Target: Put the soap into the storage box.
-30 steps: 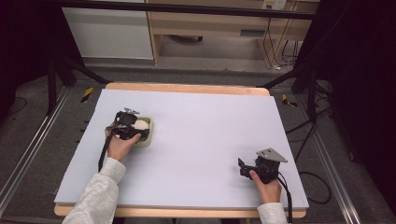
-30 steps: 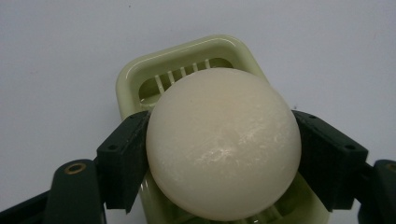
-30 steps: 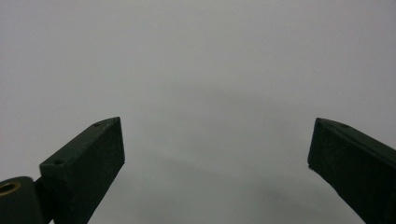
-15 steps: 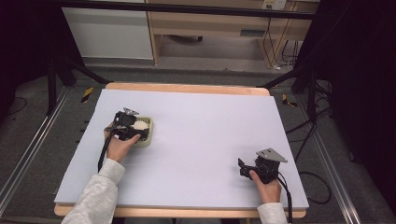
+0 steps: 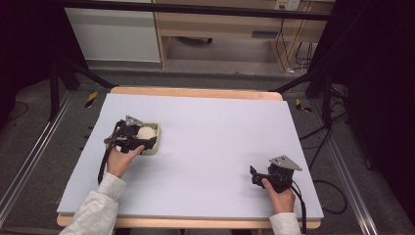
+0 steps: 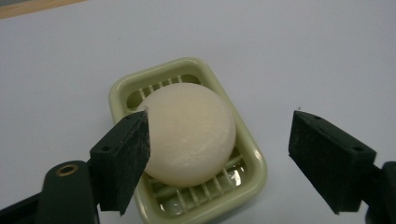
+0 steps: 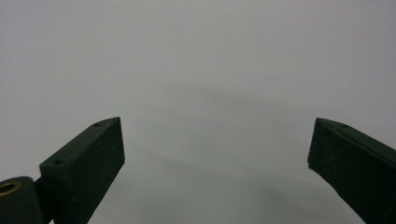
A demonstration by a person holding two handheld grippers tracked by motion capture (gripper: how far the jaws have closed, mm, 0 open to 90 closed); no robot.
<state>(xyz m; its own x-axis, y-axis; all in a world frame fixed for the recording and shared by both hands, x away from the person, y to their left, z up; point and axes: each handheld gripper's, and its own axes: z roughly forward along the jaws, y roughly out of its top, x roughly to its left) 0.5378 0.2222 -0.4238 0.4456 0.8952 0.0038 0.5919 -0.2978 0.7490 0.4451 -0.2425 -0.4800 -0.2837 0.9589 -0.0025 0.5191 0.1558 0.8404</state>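
Soap [image 6: 189, 133] | lying in green dish [image 6: 252, 163] | left gripper [image 6: 219, 149] fingers spread

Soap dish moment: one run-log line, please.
left gripper: open, jaws astride soap | soap: in green dish | right gripper: open, over bare table

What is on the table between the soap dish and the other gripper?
Nothing: in the high view, bare white table stretches from the soap dish to the right gripper.

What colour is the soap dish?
Pale green soap dish, with a slatted bottom; it holds a round cream soap. Clearest in the left gripper view.
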